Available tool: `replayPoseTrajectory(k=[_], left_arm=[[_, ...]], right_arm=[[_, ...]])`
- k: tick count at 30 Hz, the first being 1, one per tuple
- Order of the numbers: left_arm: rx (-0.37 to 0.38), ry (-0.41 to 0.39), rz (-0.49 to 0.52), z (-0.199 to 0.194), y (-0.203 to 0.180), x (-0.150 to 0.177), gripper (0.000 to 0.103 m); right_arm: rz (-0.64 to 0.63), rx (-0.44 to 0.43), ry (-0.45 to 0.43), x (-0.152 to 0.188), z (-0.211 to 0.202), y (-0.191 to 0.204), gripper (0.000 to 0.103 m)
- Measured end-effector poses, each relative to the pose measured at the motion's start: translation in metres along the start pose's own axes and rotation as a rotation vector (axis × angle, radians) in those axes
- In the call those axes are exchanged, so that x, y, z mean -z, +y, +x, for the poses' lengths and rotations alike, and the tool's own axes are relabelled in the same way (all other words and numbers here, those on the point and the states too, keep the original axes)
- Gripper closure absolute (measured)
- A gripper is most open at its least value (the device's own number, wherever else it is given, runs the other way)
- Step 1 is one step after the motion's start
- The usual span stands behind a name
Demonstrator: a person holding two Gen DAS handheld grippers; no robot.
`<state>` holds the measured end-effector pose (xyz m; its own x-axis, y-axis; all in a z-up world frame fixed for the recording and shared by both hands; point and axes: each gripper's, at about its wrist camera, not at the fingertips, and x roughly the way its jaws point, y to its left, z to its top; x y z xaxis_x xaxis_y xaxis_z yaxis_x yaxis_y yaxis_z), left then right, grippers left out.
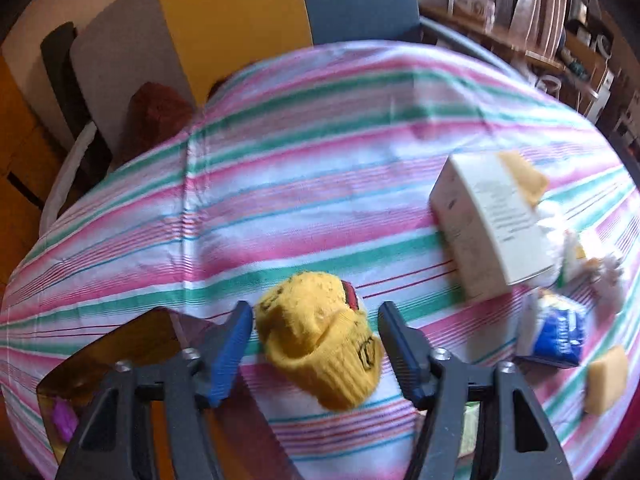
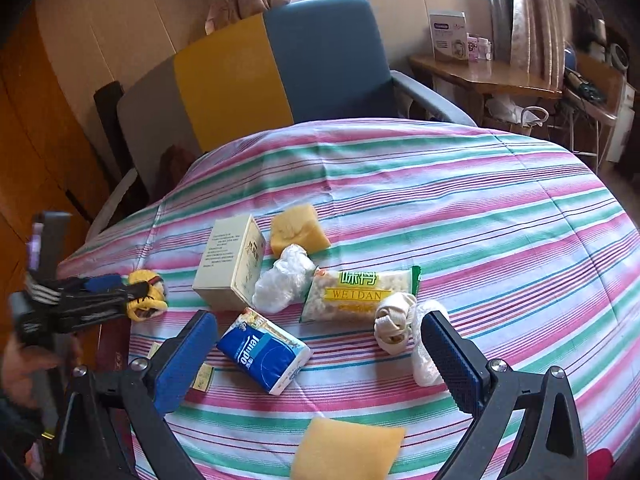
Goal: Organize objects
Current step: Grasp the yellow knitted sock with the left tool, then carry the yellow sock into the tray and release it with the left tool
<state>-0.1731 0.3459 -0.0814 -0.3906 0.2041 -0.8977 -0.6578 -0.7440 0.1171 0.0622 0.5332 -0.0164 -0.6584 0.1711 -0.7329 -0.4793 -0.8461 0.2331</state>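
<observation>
1. Right gripper (image 2: 318, 320): jaws released and spread wide, clasping nothing, hanging over the near part of the striped tablecloth (image 2: 480, 220).
2. Flat yellow sponge (image 2: 348, 448): lies on the cloth at the nearest edge, under the right gripper.
3. Blue tissue pack (image 2: 264, 350): lies on its side just beside the right gripper's left finger. A rolled cream sock (image 2: 394, 322) and a white plastic wad (image 2: 424, 364) lie by the other finger.
4. Left gripper (image 1: 315, 308): points steeply down at the table's left edge, with the rolled yellow sock (image 1: 320, 340) between its blue pads. The pads stand close against the sock's sides. The blur makes it impossible to tell whether they press on it.
5. Snack packet (image 2: 360, 294): lies flat near the middle of the heap, touching a crumpled clear bag (image 2: 282, 280).
6. Cream carton (image 2: 230, 260): stands on the cloth between the yellow sock and the clear bag.
7. Thick yellow sponge (image 2: 298, 230): sits just behind the carton and the bag.
8. Blue chair (image 2: 328, 60): stands at the table's far side.
</observation>
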Motion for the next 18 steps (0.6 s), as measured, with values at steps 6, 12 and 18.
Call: replayPoseTrajectory(k=[6,12,18], left_arm=[[0.034,-0.093,0.043,-0.018,-0.013,0.016,0.068],[0.133,-0.186,0.006,-0.068,-0.015,0.048,0.068],[0.177,-0.248,-0.024,-0.117,-0.006,0.087,0.068]], right_arm=[[0.047,0.013,-0.014,-0.005,-0.002,-0.016,0.0],[0.125,-0.02,-0.011,-0.008,-0.002,-0.035,0.002],[-0.031,-0.134,0.08,0.005,0.015,0.003,0.012]])
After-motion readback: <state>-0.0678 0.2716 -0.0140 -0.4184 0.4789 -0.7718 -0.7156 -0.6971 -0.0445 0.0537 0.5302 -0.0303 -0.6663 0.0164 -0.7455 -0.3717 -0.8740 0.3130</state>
